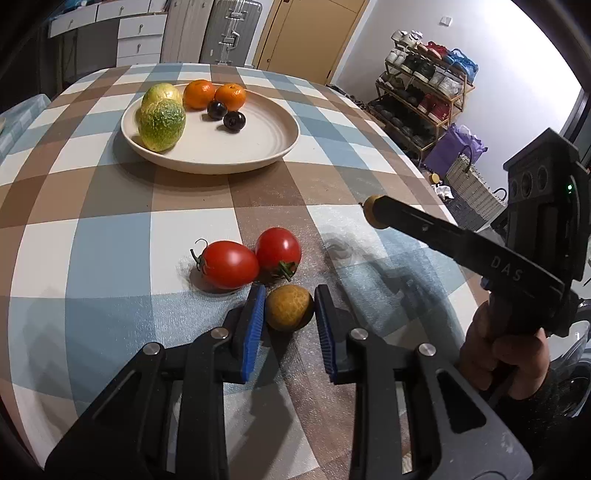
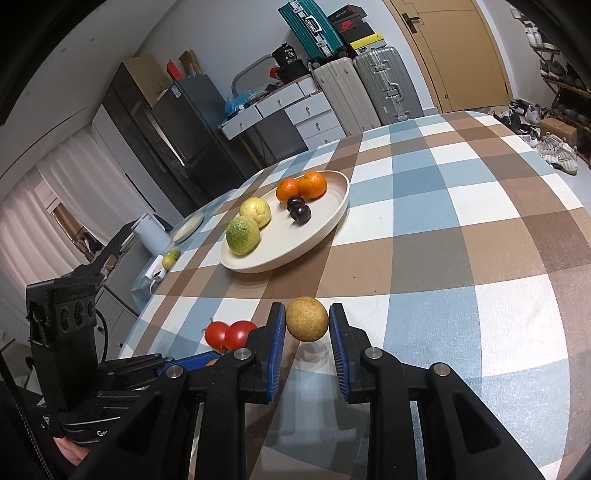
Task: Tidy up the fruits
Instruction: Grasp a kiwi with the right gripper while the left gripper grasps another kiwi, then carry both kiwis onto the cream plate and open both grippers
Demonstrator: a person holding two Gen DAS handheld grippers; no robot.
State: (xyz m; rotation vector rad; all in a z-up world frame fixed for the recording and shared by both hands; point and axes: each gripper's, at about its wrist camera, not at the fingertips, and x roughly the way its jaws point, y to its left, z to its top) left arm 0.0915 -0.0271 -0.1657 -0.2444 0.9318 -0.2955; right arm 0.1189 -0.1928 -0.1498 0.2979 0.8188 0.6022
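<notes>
We see the right gripper [image 2: 307, 323] jaws clenched on a tan fruit [image 2: 307, 319], lifted at lower centre. Left gripper [image 1: 289, 308] jaws bracket another tan fruit [image 1: 289, 307] on the desk [image 1: 110, 236], contact unclear. Tomatoes [image 1: 229, 264] just beside; plate [image 1: 258, 147] upper left.

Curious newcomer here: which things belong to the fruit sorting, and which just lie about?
Job: cream round plate, red tomato pair, tan round fruit between left fingers, second tan round fruit in right fingers.
Lying about: silver ribbed suitcase, metal shoe rack, purple bag.
</notes>
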